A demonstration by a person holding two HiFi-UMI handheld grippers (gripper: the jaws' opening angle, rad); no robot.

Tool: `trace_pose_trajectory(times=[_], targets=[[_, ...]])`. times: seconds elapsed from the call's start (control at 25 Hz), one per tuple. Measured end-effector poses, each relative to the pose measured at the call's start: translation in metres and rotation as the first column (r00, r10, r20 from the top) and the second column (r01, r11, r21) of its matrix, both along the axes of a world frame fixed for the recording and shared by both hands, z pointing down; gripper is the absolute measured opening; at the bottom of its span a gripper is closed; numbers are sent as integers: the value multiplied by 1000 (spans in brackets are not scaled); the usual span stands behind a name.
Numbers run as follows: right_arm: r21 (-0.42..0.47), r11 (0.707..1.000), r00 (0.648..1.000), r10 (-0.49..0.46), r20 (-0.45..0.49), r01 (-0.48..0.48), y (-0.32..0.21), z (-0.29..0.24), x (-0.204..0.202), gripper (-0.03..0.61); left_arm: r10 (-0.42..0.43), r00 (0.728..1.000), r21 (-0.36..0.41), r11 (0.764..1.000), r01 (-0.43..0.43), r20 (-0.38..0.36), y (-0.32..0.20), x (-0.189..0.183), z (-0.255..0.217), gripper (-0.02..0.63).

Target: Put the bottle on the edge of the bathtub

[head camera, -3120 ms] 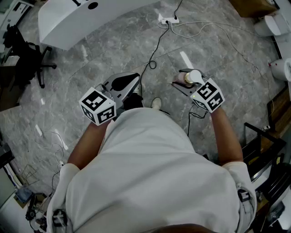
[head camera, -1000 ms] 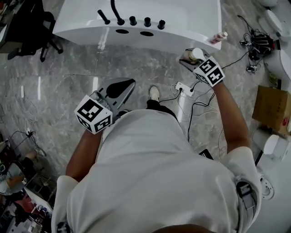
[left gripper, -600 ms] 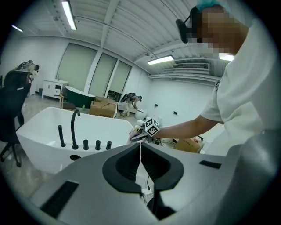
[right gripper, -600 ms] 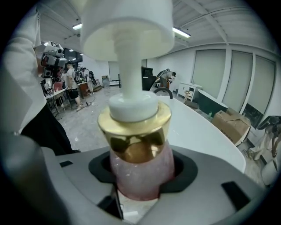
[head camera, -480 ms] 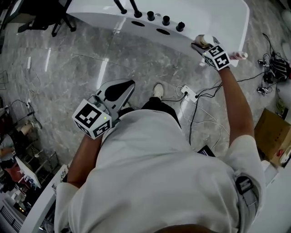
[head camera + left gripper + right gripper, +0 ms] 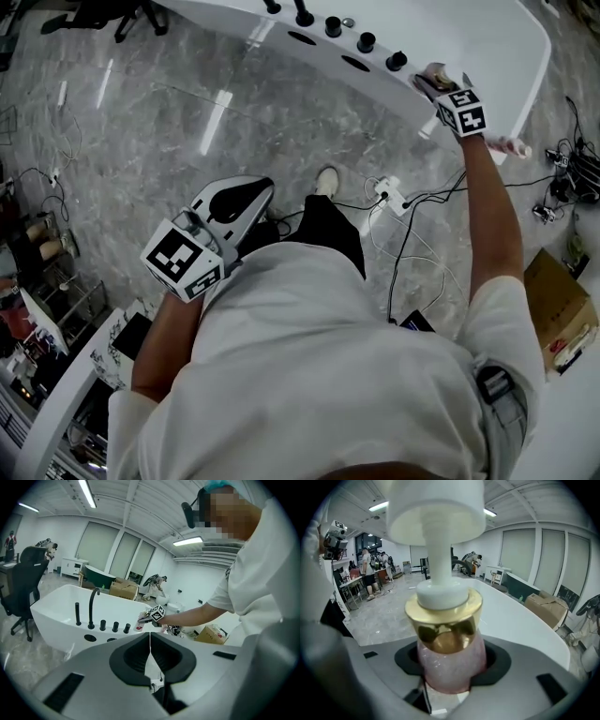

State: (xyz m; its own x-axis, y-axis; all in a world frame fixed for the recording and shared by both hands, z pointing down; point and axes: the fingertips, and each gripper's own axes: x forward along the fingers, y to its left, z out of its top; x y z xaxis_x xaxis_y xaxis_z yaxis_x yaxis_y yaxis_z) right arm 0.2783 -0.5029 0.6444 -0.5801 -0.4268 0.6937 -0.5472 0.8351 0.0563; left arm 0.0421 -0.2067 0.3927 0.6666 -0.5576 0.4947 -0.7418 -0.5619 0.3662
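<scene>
A pink bottle with a gold collar and a white pump top stands upright between the jaws of my right gripper, which is shut on its body. In the head view that right gripper reaches out at arm's length over the near rim of the white bathtub, with the bottle at its tip. Whether the bottle touches the rim I cannot tell. My left gripper hangs low beside the person's body over the marble floor, shut and empty. Its jaws meet in the left gripper view.
A black faucet and a row of black knobs stand on the tub's rim left of the right gripper. Another pink bottle sits at the tub's right end. A power strip with cables lies on the floor; a cardboard box stands at right.
The person has walked up to the bathtub. My right gripper has carried the bottle from over the floor out to the tub's rim. The left gripper stays shut beside the body.
</scene>
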Motion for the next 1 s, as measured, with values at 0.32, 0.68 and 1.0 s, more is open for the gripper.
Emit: trace_pose_trajectory(times=[0.32, 0.68, 1.0], targets=[[-3, 1000, 1000, -2, -14, 2, -28, 32, -6, 230, 2, 1000, -30, 1000, -2, -2, -11, -3, 20, 20], [-1, 1000, 1000, 10, -11, -10, -33, 50, -2, 232, 13, 1000, -63, 998, -13, 0, -13, 0, 35, 20], [-1, 1000, 999, 25, 19, -25, -33, 52, 6, 238, 17, 1000, -76, 997, -16, 3, -8, 4, 40, 20]])
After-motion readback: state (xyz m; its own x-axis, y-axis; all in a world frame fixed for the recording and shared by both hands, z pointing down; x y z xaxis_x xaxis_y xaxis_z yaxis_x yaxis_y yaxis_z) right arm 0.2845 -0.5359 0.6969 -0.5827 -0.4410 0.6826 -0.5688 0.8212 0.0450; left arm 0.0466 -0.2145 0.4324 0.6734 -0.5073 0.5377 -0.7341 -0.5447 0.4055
